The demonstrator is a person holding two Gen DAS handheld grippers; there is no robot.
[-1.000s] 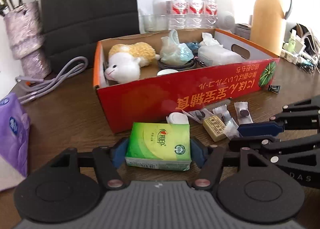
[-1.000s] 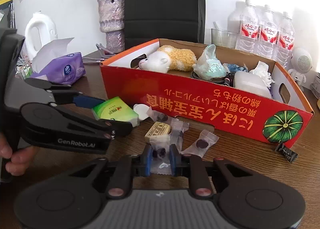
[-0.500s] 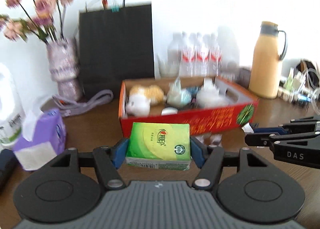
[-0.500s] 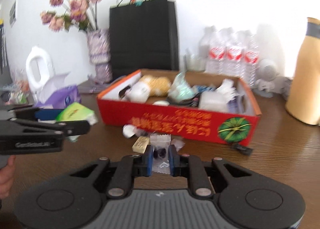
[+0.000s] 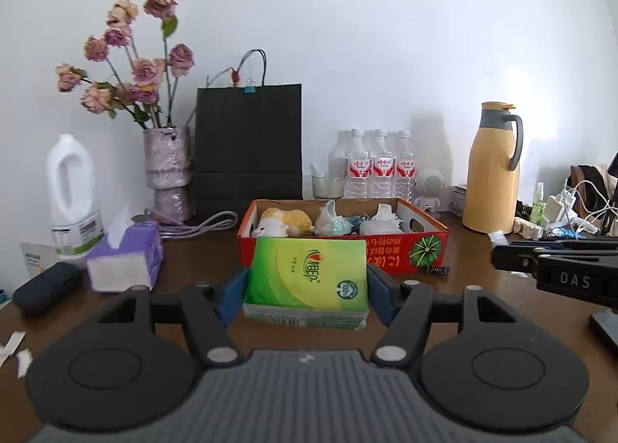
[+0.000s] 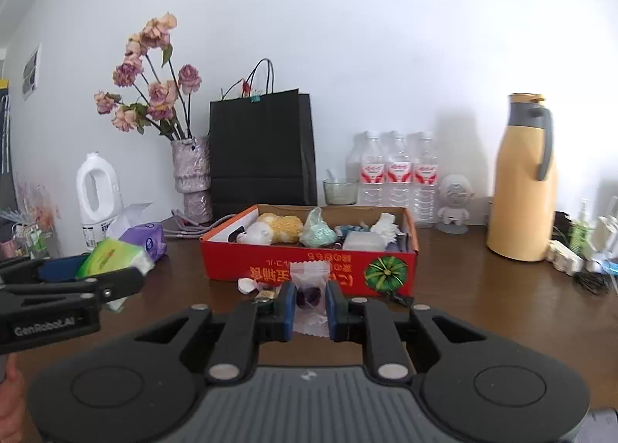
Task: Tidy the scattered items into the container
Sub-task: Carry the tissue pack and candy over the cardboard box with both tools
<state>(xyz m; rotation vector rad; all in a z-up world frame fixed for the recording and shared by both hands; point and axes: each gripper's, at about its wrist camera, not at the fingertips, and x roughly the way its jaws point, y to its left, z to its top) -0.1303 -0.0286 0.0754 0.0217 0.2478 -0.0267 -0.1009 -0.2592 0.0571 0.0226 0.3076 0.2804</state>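
My left tongs [image 5: 305,294] pinch the green tissue pack [image 5: 307,280], held up off the worktop [image 5: 193,261] in front of the red box [image 5: 386,249]. My right tongs [image 6: 311,305] pinch a clear-wrapped candy [image 6: 309,288], also raised before the red box; a few small items [image 6: 257,288] lie at its base.

A dark wooden table [image 6: 483,288] carries a red box [image 6: 309,269], purple tissues [image 5: 127,257] and a yellow jug [image 6: 521,180].
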